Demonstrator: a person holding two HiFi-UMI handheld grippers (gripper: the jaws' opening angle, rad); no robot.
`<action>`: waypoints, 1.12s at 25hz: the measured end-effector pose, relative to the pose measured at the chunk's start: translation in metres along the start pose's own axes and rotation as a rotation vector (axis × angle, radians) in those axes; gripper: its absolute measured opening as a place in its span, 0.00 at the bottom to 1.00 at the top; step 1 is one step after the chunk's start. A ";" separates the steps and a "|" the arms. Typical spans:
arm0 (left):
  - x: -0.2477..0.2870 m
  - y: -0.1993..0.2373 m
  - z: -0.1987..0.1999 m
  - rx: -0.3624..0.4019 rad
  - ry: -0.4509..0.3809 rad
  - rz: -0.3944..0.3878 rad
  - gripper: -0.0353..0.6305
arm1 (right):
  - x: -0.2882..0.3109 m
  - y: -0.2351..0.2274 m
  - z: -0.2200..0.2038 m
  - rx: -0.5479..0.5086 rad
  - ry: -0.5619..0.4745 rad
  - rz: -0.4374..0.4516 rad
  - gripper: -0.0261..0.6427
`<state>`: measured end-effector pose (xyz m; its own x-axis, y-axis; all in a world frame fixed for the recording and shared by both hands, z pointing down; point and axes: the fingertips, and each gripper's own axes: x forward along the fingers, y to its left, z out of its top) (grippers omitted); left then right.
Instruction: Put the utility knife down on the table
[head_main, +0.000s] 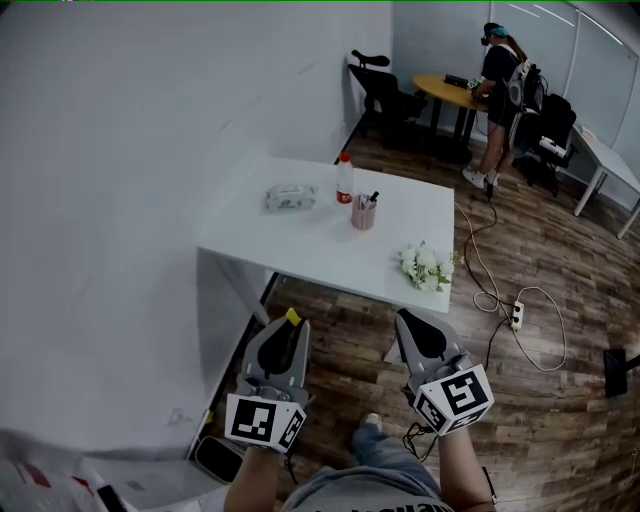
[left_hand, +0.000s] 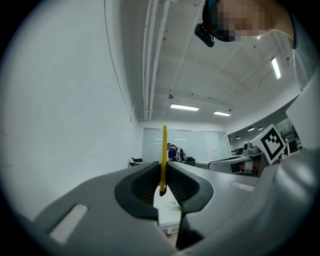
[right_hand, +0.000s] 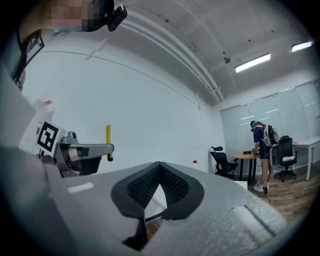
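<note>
Nearest, the left gripper (head_main: 290, 328) was seen with its jaws clamped on the utility knife (left_hand: 164, 150), a thin yellow body pinched edge-on between the ribbed pads, with a long part of it standing out past the jaw tips. In the head view only its yellow end was shown at those tips. Beside it, the right gripper (head_main: 408, 325) was held with its jaws closed together on nothing. Both grippers were held over the wooden floor (head_main: 340, 310), short of the desk (head_main: 320, 250) and not yet above it. The knife was judged to be light, stiff and narrow, with smooth sides that could slip or pivot in a pinch taken near one end. A hold across its flat faces nearer the middle was judged steadier, though which end carried the blade could not be told. On the white desk a packet (head_main: 290, 197), a bottle (head_main: 344, 180), a cup (head_main: 363, 213) of pens and some flowers (head_main: 425, 266) were set, and the bare surface along the near edge was judged the likeliest spot for the knife. Farther off, a person (head_main: 497, 95) was seen standing at a round table (head_main: 445, 90), with an office chair (head_main: 385, 92) beside it.
</note>
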<state>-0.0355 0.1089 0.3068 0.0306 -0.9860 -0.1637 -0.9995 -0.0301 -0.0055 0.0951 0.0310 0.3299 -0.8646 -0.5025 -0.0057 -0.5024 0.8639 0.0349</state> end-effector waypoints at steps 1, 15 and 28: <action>0.008 0.000 -0.001 0.002 0.002 0.001 0.15 | 0.005 -0.006 0.000 0.002 0.000 0.004 0.04; 0.103 -0.005 -0.012 0.017 0.013 0.024 0.15 | 0.052 -0.085 -0.007 0.042 -0.013 0.062 0.04; 0.144 -0.009 -0.025 0.038 0.038 0.005 0.15 | 0.081 -0.110 -0.014 0.056 -0.014 0.100 0.04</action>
<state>-0.0221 -0.0370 0.3082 0.0250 -0.9916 -0.1266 -0.9989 -0.0198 -0.0420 0.0801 -0.1051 0.3396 -0.9103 -0.4134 -0.0191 -0.4131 0.9105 -0.0194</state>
